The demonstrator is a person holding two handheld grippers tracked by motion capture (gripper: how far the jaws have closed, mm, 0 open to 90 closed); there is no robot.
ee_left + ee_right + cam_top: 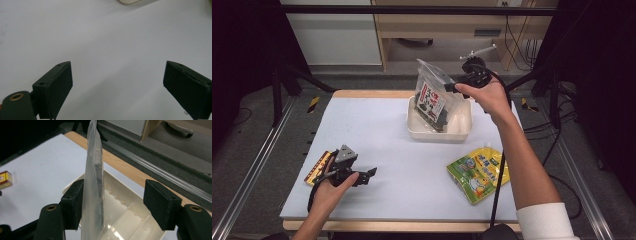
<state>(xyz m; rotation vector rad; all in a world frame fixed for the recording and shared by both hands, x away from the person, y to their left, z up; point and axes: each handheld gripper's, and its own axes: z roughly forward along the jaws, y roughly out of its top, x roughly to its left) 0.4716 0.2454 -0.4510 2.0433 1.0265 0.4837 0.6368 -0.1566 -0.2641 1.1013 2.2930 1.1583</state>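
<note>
The right gripper (113, 205) has its jaws spread, and the clear bag (93, 185) stands between them, seen edge-on; its film lies against the left pad (75, 203) while the other pad stands apart from it, so no pinch shows. In the right gripper view the bag's lower end runs out of frame and its contents blur into a dark strip. In the high view that gripper (452, 87) sits at the bag's (434, 97) right edge above the white tray (439, 134), where the bag stands upright (its red-and-white label faces the camera, the print too small to read); how much of its base rests on the tray floor is hidden by the tray wall.

The left gripper (371, 173) rests low on the white table (382, 135), jaws wide apart with bare surface between them (117, 85). A yellow-and-red packet (318, 167) lies partly hidden behind that hand. A green-and-yellow pouch (477, 172) lies flat near the right forearm, crossed by the trailing cable.
</note>
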